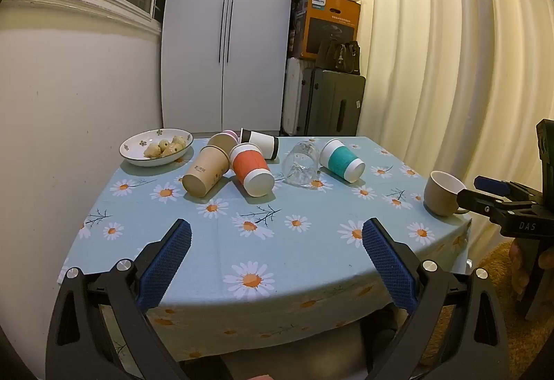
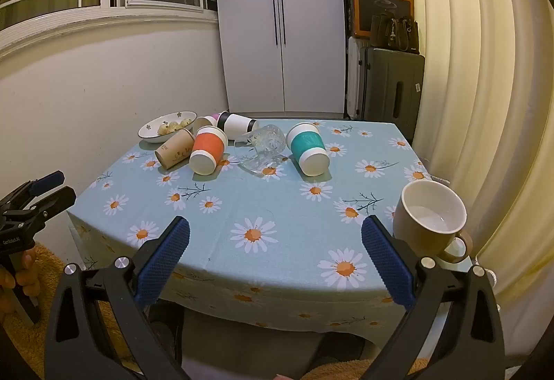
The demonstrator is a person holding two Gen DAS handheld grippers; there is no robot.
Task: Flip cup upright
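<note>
Several cups lie on their sides at the far half of the table: a brown paper cup (image 1: 204, 174) (image 2: 175, 148), an orange-sleeved cup (image 1: 251, 169) (image 2: 207, 150), a black-and-white cup (image 1: 259, 141) (image 2: 237, 123), a clear glass (image 1: 300, 162) (image 2: 261, 146) and a teal-sleeved cup (image 1: 341, 160) (image 2: 308, 148). A tan mug (image 1: 444, 193) (image 2: 429, 219) stands upright at the right front corner. My left gripper (image 1: 277, 241) (image 2: 52, 186) is open and empty over the front edge. My right gripper (image 2: 276, 240) (image 1: 479, 189) is open and empty, just left of the mug.
A floral bowl of round snacks (image 1: 155, 148) (image 2: 166, 129) sits at the far left of the daisy tablecloth (image 1: 277, 234) (image 2: 277, 207). A wall lies to the left, a curtain to the right, a white cabinet and suitcases (image 1: 332, 103) behind.
</note>
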